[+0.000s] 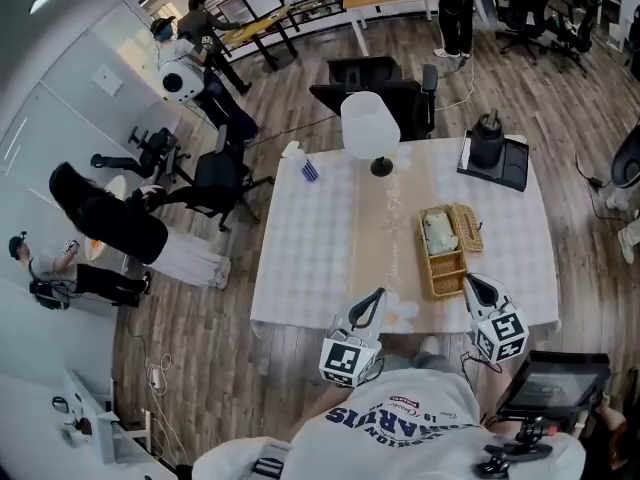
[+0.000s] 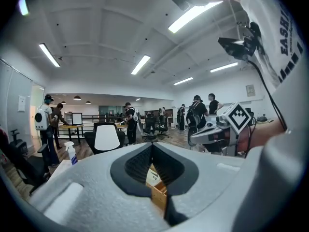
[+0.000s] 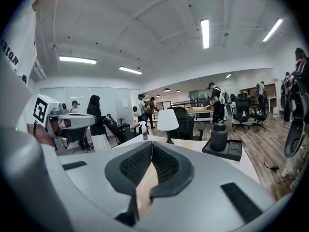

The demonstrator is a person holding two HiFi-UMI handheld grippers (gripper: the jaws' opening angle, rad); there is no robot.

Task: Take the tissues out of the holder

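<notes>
A wicker holder (image 1: 447, 264) lies on the white-clothed table (image 1: 320, 258), right of its middle, with a pale tissue pack (image 1: 438, 231) in its far part. My left gripper (image 1: 377, 296) hovers at the table's near edge, left of the holder, its jaws shut and empty. My right gripper (image 1: 469, 281) sits just before the holder's near end, also shut on nothing. In the left gripper view the closed tips of the left gripper (image 2: 152, 146) meet, and the holder (image 2: 158, 191) shows through the gap behind them. The right gripper (image 3: 151, 145) points across the table.
A white lamp (image 1: 370, 128) stands at the table's far middle, a black bottle on a dark tray (image 1: 492, 148) at the far right, a spray bottle (image 1: 308, 169) at the far left. Office chairs (image 1: 385, 93) stand behind the table. People (image 1: 120, 228) are at the left.
</notes>
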